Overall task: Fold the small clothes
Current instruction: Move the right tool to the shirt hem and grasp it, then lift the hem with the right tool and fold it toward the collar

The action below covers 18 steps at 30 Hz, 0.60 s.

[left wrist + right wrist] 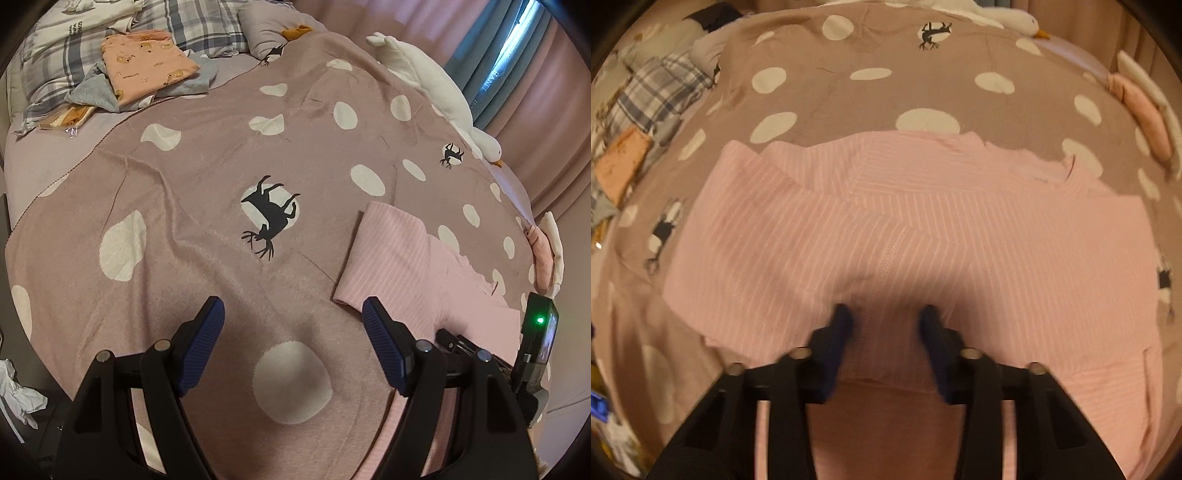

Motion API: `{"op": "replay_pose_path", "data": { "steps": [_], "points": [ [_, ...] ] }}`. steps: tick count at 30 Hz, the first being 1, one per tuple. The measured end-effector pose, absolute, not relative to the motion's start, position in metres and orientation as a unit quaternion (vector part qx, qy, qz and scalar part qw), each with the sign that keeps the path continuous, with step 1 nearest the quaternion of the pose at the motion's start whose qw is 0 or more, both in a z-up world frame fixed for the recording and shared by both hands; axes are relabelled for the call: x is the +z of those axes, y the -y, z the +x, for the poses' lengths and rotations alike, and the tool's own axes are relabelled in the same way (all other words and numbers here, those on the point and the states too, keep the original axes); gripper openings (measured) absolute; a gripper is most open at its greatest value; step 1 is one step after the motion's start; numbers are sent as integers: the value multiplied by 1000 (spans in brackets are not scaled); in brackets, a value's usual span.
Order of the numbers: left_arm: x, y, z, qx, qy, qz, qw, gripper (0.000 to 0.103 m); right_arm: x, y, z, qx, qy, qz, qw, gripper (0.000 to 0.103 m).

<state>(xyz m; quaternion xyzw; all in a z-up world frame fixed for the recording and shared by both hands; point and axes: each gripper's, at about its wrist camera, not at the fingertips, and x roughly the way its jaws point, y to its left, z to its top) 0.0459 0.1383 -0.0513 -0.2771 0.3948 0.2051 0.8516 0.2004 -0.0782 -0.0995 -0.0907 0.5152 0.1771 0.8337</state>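
A pink striped small garment [923, 221] lies spread on the spotted mauve blanket [871, 48], partly folded with one side laid over the middle. It also shows in the left wrist view [402, 254] at the right. My right gripper [884, 317] is open, its blue pads low over the garment's near edge, with cloth between and under them. My left gripper [293, 310] is open and empty over the bare blanket [207, 158], just left of the garment. The other gripper's body [535, 343] shows at the right edge.
A pile of folded clothes with an orange bear-print piece [147, 62] sits at the far left by plaid pillows [55, 51]. A white goose plush [436, 88] lies along the far right edge. A folded pink item [1145, 110] lies at the right.
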Motion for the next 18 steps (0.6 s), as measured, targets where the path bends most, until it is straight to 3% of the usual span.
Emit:
{"op": "replay_pose_path", "data": {
  "steps": [2,7,18],
  "points": [
    [-53,-137,47,202,-398,-277,851,77,-100,73,199,181,-508,-102,836,21],
    [-53,-132,50,197,-402,-272,852,77,-91,72,195,185,-495,-118,841,9],
    [-47,-126,56,191,-399,-267,856,77,-24,83,187,215,-422,-107,874,8]
  ]
}}
